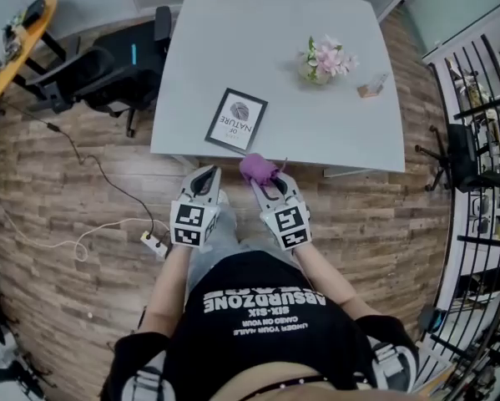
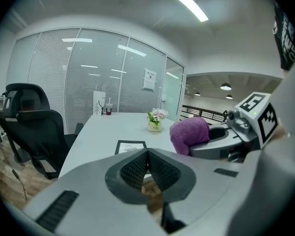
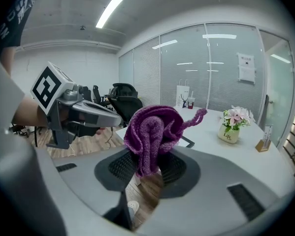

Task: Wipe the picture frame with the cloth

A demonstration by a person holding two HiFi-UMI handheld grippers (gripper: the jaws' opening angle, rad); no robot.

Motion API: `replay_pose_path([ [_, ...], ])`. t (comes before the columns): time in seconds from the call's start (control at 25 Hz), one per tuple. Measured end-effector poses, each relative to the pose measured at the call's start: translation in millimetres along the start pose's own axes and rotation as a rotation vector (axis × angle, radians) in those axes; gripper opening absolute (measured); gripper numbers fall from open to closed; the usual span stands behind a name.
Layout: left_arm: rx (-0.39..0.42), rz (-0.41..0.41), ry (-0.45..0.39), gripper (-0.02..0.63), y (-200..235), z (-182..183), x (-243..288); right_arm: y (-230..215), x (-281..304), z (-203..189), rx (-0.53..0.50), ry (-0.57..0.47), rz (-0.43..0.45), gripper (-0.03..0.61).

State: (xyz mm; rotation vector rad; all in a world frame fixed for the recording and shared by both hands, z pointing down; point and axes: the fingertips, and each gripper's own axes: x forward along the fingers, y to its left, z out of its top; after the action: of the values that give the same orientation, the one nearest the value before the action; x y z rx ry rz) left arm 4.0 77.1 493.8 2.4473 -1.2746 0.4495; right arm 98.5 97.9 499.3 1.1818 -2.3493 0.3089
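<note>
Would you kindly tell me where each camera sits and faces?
Head view: on the head, facing steeply down at table and picture frame; shows torso, arms, left tongs, right tongs.
Left gripper view: on the left tongs, facing across the table; jaws shut.
Right gripper view: on the right tongs, facing likewise; jaws clamp cloth.
Shared: the flowers.

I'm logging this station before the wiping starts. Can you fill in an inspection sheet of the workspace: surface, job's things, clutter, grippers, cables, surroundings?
Surface: white table.
Job's things: picture frame lying flat near the table's front edge; purple cloth bunched in the right gripper, not on the frame.
Clutter: flower pot, small card stand, paper bag at the far edge.
Grippers: left gripper shut, holding nothing; right gripper shut on the cloth.
Cables: power strip and cords on the wooden floor.
Surroundings: black office chair, glass partition walls.
</note>
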Motion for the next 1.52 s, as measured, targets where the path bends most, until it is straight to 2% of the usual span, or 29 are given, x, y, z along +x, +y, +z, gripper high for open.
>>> replay_pose_path([
  [0.28, 0.000, 0.000, 0.045, 0.015, 46, 1, 33, -11, 54, 17, -0.004, 0.034, 0.021, 0.123],
  [0.64, 0.022, -0.034, 0.145, 0.015, 86, -17, 67, -8, 119, 29, -0.021, 0.071, 0.071, 0.124],
  [0.8, 0.014, -0.053, 0.185, 0.015, 94, -31, 79, -8, 145, 22, -0.062, 0.104, 0.074, 0.124],
  [0.96, 0.006, -0.067, 0.238, 0.015, 102, -47, 94, -11, 169, 10, -0.156, 0.170, 0.071, 0.124],
  [1.2, -0.016, -0.080, 0.301, 0.015, 107, -71, 108, -10, 190, 1, -0.178, 0.234, 0.114, 0.124],
  [1.52, -0.010, -0.104, 0.344, 0.015, 109, -82, 126, -7, 215, -14, -0.215, 0.314, 0.168, 0.124],
])
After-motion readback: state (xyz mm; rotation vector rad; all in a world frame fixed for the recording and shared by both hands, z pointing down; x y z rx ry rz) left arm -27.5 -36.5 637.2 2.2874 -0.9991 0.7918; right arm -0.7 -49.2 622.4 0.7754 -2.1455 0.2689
